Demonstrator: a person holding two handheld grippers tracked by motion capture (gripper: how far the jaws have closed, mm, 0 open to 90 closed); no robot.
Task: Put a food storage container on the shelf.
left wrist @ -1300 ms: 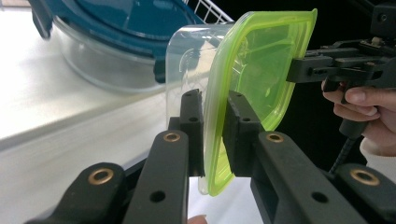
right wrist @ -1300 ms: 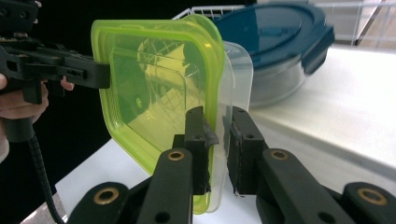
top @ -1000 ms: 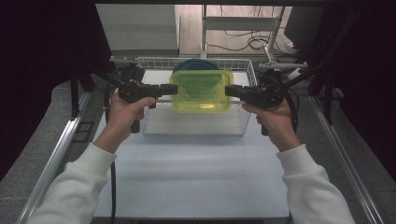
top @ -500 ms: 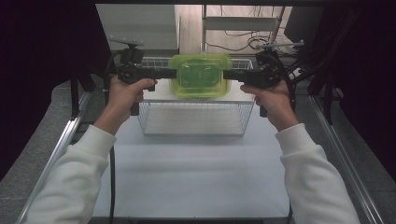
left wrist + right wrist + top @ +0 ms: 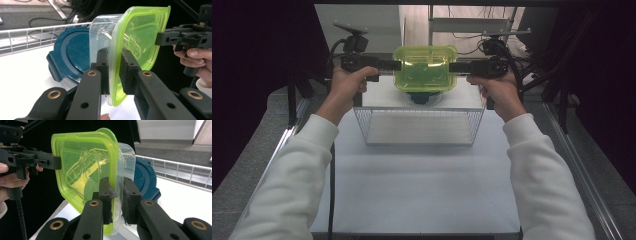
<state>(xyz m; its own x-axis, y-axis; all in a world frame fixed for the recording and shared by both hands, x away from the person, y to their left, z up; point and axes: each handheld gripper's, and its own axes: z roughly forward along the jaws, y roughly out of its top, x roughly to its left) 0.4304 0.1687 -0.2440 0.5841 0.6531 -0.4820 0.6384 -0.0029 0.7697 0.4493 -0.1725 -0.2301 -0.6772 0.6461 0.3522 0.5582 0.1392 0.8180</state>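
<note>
Hands in white sleeves are lifting a clear plastic food container with a translucent lime-green lid [image 5: 425,68] above the far side of the white table [image 5: 422,190] in the high view, beyond a white wire basket [image 5: 419,126]. The left gripper [image 5: 396,65] is clamping the container's left rim, the right gripper [image 5: 454,67] its right rim, each pinching lid edge and tub lip together. A round dark-blue lidded container [image 5: 422,96] is peeking out underneath, resting on the table.

Left gripper view: the two black jaws are closing on the lime-green lid's edge [image 5: 140,40], one pad on the clear tub side, the other on the lid face. The opposite gripper [image 5: 160,40] is biting the far rim, a hand [image 5: 193,58] wrapping its handle. The dark-blue container [image 5: 72,57] is lying behind, against the basket's wire wall [image 5: 30,33].

Right gripper view: the same pinch is appearing mirrored, jaws gripping the lid rim [image 5: 85,165], the other gripper [image 5: 56,162] holding the far edge.

Judging by its see-through walls, the container is looking empty and light; thin plastic is likely flexing and slick, so the stiffer rim where lid meets tub is offering the safest hold, with even pressure from both sides.
</note>
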